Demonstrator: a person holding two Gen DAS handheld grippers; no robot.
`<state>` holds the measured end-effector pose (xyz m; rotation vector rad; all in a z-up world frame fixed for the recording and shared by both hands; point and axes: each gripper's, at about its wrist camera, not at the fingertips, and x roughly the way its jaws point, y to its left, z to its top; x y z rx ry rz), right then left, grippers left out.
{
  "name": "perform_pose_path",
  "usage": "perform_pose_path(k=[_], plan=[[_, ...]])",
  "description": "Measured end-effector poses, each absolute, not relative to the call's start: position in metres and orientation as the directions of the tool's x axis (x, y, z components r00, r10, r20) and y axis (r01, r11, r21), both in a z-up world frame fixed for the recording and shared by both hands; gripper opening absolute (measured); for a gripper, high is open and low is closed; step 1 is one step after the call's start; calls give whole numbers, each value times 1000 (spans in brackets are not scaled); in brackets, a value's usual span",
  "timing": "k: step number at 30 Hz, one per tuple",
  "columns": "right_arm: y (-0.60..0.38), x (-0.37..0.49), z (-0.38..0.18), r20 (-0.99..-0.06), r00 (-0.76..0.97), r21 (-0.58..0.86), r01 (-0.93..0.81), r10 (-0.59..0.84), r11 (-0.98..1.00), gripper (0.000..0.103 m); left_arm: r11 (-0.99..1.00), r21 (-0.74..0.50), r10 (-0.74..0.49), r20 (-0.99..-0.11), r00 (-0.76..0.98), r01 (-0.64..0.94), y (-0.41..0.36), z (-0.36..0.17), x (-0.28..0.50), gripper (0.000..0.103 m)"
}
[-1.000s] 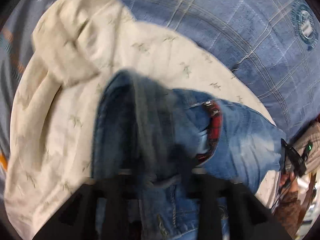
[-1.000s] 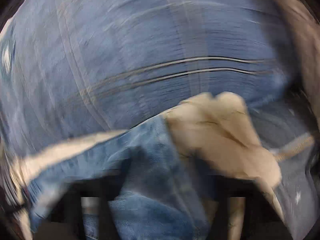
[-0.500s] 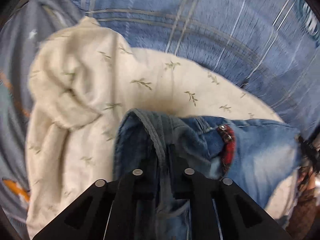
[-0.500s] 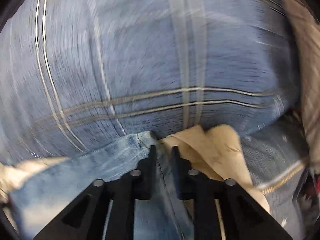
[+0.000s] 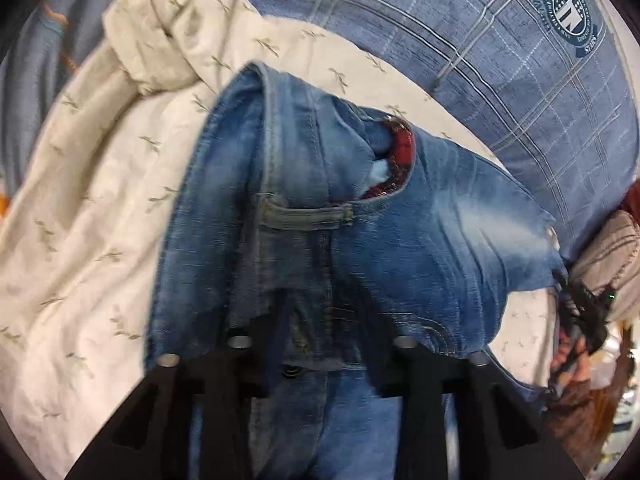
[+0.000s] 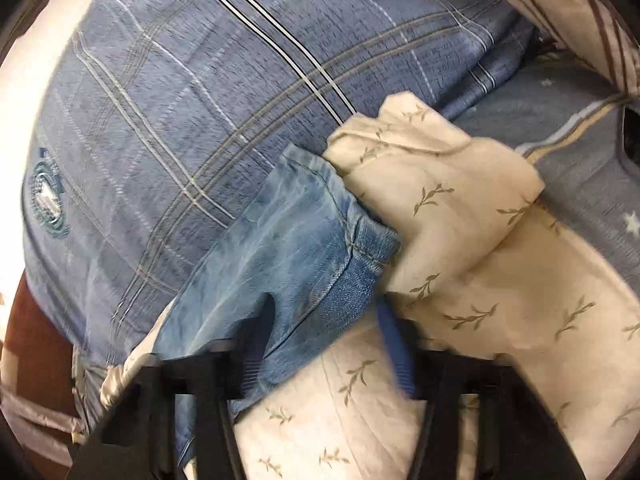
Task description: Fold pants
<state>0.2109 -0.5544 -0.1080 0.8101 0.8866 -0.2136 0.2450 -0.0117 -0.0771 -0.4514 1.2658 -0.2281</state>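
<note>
**Left wrist view: jeans draped between parted tool fingers over a cream cloth**

Left wrist view looks steeply down on the jeans (image 5: 400,240), bunched at the waistband, with a belt loop (image 5: 308,216) running across the middle and a red checked lining (image 5: 402,148) showing inside the open waist. The left tool (image 5: 324,320) has its two fingers well apart. Its jaws have just been opening, and the denim hangs between them and over their tips without being pinched. The jeans lie on a cream cloth (image 5: 100,200) printed with small leaf sprigs, which is rumpled into a thick fold at the upper left. Beyond it spreads a blue plaid bedcover (image 5: 480,60) with a round crest (image 5: 568,12) near the upper right. At the right edge a person's hand (image 5: 568,356) grips a black device, with a striped sleeve (image 5: 612,248) above it.

From the right wrist view, a hemmed end of the jeans (image 6: 304,240) reaches up from the lower left, its stitched edge touching a folded lump of the cream cloth (image 6: 460,220). The right tool (image 6: 326,328) is angled down with its fingers spread, blue pads showing. The denim passes over the left finger and into the gap, and the pads do not clamp it. The plaid bedcover (image 6: 200,100) fills the upper left.
</note>
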Motion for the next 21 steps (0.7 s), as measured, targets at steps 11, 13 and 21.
perform_pose_path(k=[11,13,21], plan=[[-555,187,-108,-786,613,465,509,74,724,19,855,-497,-445,-848,287,-144,25,-74,236,11],[-566,180,-93,-768,637,485,508,68,712,23,858,-496,-430,-836,342,-135,45,-55,232,15],[-595,222,-43,-752,659,444,480,24,757,71,804,-550,-459,-815,353,-224,52,-40,287,51]])
